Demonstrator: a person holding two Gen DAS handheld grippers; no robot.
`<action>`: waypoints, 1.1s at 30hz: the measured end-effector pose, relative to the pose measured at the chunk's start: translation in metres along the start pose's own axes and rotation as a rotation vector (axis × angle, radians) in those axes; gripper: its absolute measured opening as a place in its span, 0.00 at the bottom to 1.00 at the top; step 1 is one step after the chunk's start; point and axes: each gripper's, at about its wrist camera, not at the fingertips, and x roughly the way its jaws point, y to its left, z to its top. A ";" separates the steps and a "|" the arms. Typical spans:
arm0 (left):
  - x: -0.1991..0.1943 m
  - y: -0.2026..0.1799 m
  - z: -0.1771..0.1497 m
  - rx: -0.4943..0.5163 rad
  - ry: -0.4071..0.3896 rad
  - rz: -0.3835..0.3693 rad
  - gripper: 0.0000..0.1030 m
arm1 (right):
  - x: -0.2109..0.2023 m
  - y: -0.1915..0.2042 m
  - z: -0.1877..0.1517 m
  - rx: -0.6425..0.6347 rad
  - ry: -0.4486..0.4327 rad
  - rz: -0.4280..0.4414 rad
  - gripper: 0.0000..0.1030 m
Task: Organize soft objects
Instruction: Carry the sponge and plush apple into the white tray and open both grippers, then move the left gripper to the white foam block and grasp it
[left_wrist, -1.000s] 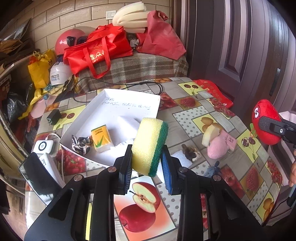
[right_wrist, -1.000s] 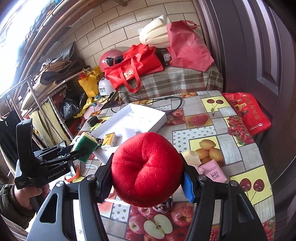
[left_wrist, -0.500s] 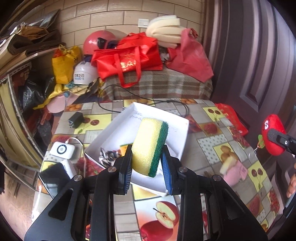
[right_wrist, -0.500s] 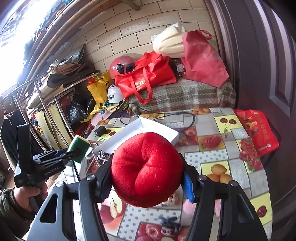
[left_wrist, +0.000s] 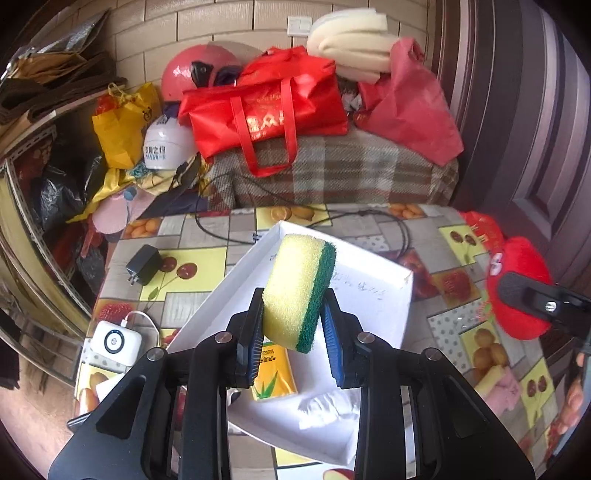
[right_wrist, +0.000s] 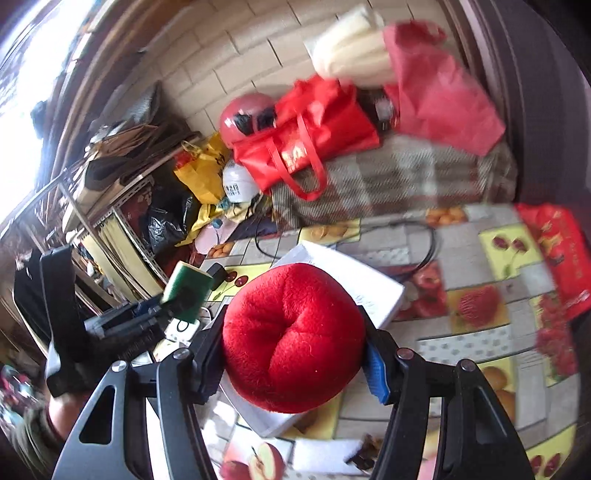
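Observation:
My left gripper (left_wrist: 293, 345) is shut on a yellow and green sponge (left_wrist: 297, 288) and holds it above the white box (left_wrist: 384, 295). In the box lie a yellow carton (left_wrist: 275, 376) and a white tissue (left_wrist: 328, 406). My right gripper (right_wrist: 295, 363) is shut on a red plush toy (right_wrist: 291, 339) and holds it above the box's (right_wrist: 373, 291) right side. The plush also shows at the right in the left wrist view (left_wrist: 517, 288). The left gripper with the sponge (right_wrist: 184, 291) shows at the left in the right wrist view.
The fruit-print table (left_wrist: 192, 266) carries a black charger (left_wrist: 142, 264), a white power bank (left_wrist: 116, 341), a black cable (left_wrist: 399, 225) and a pink and yellow soft item (left_wrist: 498, 384). Behind stand red bags (left_wrist: 266, 114), helmets (left_wrist: 166, 147) and a shelf (right_wrist: 110, 206).
Both grippers have moved over the white box with their loads. The left one now looks down into it from closer. The right view has tilted and blurred.

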 end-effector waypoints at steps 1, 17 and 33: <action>0.009 0.000 -0.002 0.002 0.015 0.010 0.28 | 0.014 -0.003 -0.002 0.006 0.023 -0.012 0.61; 0.109 0.017 -0.031 -0.033 0.153 0.090 0.33 | 0.133 -0.023 -0.031 0.071 0.171 -0.074 0.62; 0.092 0.032 -0.038 -0.134 0.105 0.102 1.00 | 0.111 -0.018 -0.030 0.096 0.068 -0.087 1.00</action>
